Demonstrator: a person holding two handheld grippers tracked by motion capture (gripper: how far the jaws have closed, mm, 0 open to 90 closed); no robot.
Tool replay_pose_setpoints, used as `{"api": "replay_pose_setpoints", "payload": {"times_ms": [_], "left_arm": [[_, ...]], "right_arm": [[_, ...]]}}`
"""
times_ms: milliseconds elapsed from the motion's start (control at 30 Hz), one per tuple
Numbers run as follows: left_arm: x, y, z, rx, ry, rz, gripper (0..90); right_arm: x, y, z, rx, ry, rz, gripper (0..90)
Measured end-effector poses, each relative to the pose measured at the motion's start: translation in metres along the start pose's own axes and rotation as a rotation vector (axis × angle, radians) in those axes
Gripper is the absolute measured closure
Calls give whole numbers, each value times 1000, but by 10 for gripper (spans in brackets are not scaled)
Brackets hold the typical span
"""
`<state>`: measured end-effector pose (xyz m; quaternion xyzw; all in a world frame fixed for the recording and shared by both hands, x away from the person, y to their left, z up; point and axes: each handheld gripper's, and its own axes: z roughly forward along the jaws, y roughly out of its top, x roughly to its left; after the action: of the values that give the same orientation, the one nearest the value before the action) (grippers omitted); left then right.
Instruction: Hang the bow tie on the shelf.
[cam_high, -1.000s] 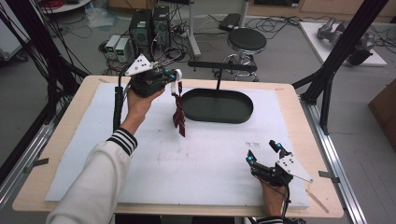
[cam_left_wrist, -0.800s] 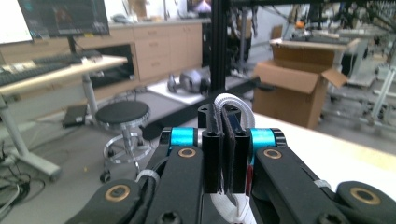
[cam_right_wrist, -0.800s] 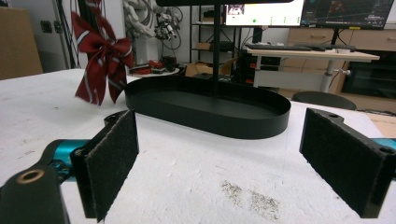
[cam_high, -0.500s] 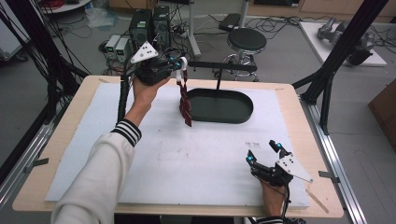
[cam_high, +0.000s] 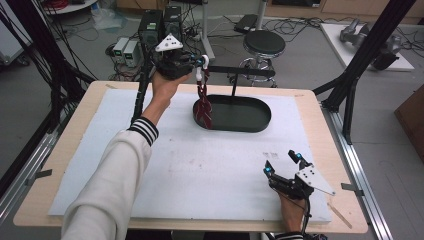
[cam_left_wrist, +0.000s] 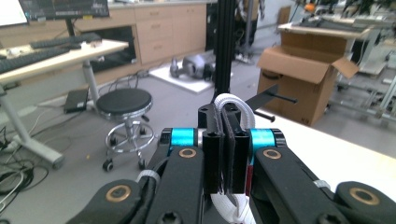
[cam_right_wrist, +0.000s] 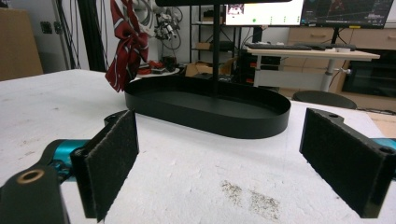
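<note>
A white foam-covered wooden bench (cam_high: 150, 165) carries a black oval metal tray (cam_high: 240, 115) with an upright post and crossbar. Above the tray's left end hangs a dark red patterned necktie (cam_high: 203, 111), its white loop (cam_left_wrist: 232, 103) clenched in the raised left hand-held gripper (cam_high: 199, 64). The right hand-held gripper (cam_high: 281, 164) rests released, jaws wide, near the bench's front edge.

My left black claw (cam_high: 200, 62) has teal joints, brass rivets and a grey three-cornered plate; my cream sleeve (cam_high: 112, 185) has a navy-striped cuff.
</note>
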<state>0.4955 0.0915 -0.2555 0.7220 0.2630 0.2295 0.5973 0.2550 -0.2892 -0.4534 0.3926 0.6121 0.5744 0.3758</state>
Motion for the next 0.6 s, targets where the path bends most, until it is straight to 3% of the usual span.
{"api": "replay_pose_setpoints", "payload": {"times_ms": [67,167,333,600], "left_arm": [[0,1,5,-6,-1,-4,875],[0,-2,13,33,12,1,874],[1,-6,20,45,16,-9,873],[6,-13,32,69,52,-5,874]], "right_arm": [[1,0,0,2,1,6,108],[1,0,0,3,2,6,108],[0,0,0,2,3,5,108],[0,0,0,3,2,8,109]]}}
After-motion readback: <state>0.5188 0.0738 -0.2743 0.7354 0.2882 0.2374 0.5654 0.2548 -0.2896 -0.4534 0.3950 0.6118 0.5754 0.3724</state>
